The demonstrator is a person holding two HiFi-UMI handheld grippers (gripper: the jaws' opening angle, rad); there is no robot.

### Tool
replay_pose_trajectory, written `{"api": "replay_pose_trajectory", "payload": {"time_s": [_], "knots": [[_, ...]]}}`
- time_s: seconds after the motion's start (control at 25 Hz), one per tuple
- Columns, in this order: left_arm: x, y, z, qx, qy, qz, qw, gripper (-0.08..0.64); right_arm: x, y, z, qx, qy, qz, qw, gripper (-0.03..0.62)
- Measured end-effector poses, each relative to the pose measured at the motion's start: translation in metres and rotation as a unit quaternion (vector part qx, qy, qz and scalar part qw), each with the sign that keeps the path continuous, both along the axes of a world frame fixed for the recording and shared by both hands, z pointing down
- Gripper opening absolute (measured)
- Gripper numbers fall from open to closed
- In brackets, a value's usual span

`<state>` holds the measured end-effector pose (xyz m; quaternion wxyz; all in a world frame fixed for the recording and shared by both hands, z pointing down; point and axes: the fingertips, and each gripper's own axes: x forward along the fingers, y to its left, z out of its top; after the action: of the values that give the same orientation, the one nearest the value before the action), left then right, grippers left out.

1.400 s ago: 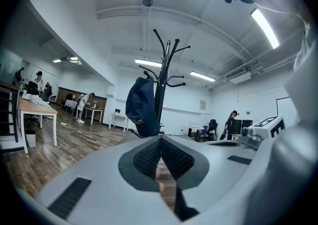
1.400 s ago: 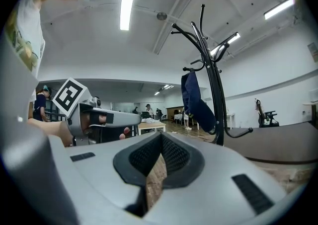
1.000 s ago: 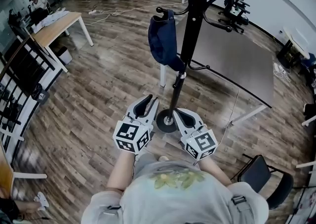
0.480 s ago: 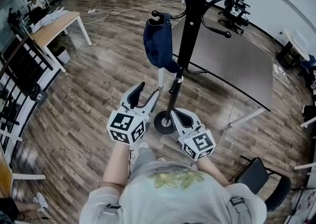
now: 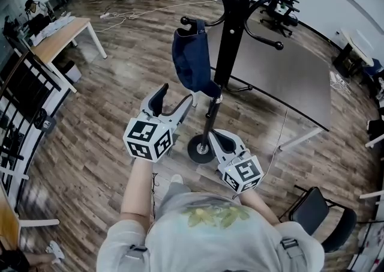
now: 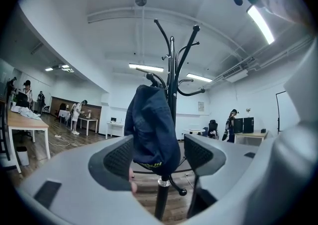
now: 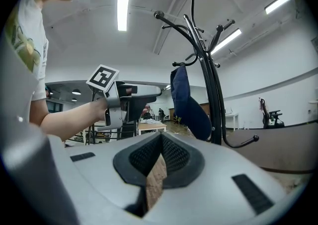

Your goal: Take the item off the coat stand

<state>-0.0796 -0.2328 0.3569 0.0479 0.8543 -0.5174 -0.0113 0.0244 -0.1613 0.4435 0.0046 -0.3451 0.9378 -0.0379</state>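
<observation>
A dark blue cap (image 5: 192, 60) hangs from a hook of the black coat stand (image 5: 231, 30), whose round base (image 5: 200, 148) rests on the wooden floor. My left gripper (image 5: 173, 98) is raised just below and left of the cap. Its jaws are opening, and nothing is pressed between them. In the left gripper view the cap (image 6: 151, 129) hangs close ahead, framed by the two pads (image 6: 119, 157). My right gripper (image 5: 217, 139) sits low beside the stand's base, shut with nothing in it. From the right gripper view the cap (image 7: 186, 102) and pole (image 7: 211, 100) show ahead.
A dark grey table (image 5: 282, 72) stands behind and right of the stand. A wooden desk (image 5: 57, 33) and a black railing (image 5: 24, 84) are at the left. A black chair (image 5: 318, 211) sits at the lower right. People stand at far tables.
My left gripper has risen and moved forward toward the cap, and its jaws have spread apart. The right gripper has stayed by the stand's base.
</observation>
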Motion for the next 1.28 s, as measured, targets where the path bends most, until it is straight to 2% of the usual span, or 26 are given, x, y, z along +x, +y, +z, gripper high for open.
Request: {"api": "replay_pose_trajectory", "payload": {"time_s": [0.48,0.8,1.04,1.28], "knots": [[-0.008,-0.048,-0.028,0.006,0.015,0.026,0.9995,0.353,-0.011,-0.017,0.004,-0.002,-0.008,0.029,1.0,0.006],[0.002,-0.077,-0.051,0.017,0.002,0.05,0.9986,0.354,-0.005,-0.033,0.005,-0.01,-0.006,0.054,0.998,0.006],[0.012,-0.092,-0.043,0.002,-0.003,0.079,0.9968,0.354,-0.003,-0.038,0.005,-0.01,-0.007,0.069,0.998,0.006],[0.016,-0.1,-0.041,0.007,-0.019,0.088,0.9959,0.353,-0.002,-0.039,0.009,-0.014,-0.005,0.076,0.997,0.006]]}}
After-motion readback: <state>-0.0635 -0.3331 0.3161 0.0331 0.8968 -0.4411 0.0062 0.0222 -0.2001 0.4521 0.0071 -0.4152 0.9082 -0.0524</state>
